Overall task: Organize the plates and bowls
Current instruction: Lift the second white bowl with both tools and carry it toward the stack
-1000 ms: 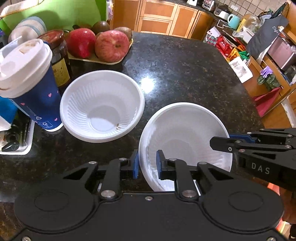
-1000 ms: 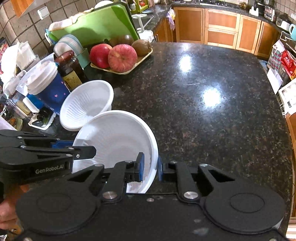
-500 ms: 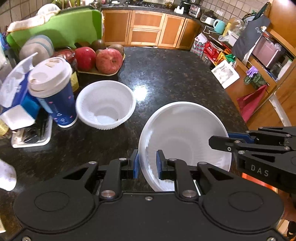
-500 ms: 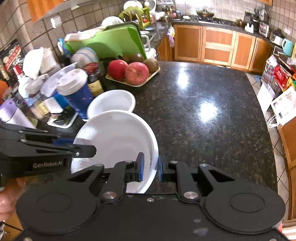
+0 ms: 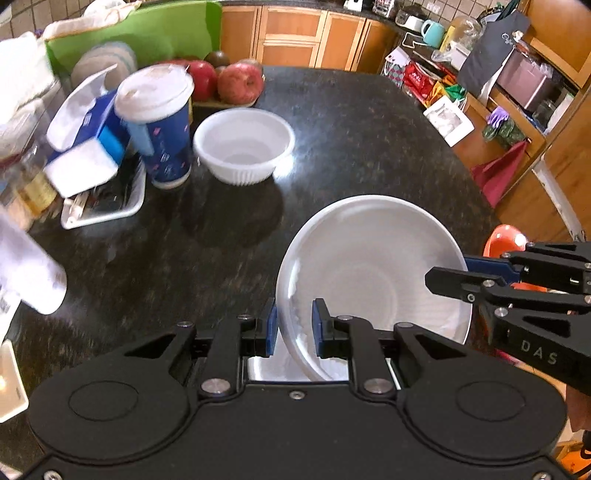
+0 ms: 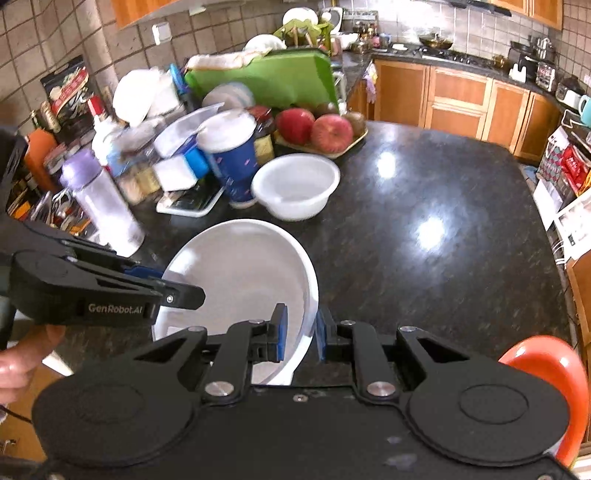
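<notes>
Both tongs have hold of the same large white bowl, one on each side of it. The left tongs pinch the bowl's near left rim, blue pads pressed against the thin wall from inside and out. The right tongs do the same on the opposite rim, their blue pads squeezing the edge between them. In the left wrist view the right tongs come in from the right-hand side, black with blue at the tip; in the right wrist view the left tongs reach in from the left, and part of a person's hand shows beneath them.

The large bowl is off the desk, tipped so that its open side faces the cameras, above the near part of the dark speckled stone top.

Farther back on the desk stands a smaller white bowl, upright, with ribbed sides. It is well apart from the held bowl. Just beside it to the left is a blue paper cup with a white lid, and left of that a white tray with dark items in it that I cannot make out. Behind the small bowl sits a shallow dish of red apples, and farther back a green cutting board leans against the clutter. A clear bottle with a purple cap stands at the desk's left edge in the right wrist view. Wooden cabinets line the far wall.
</notes>
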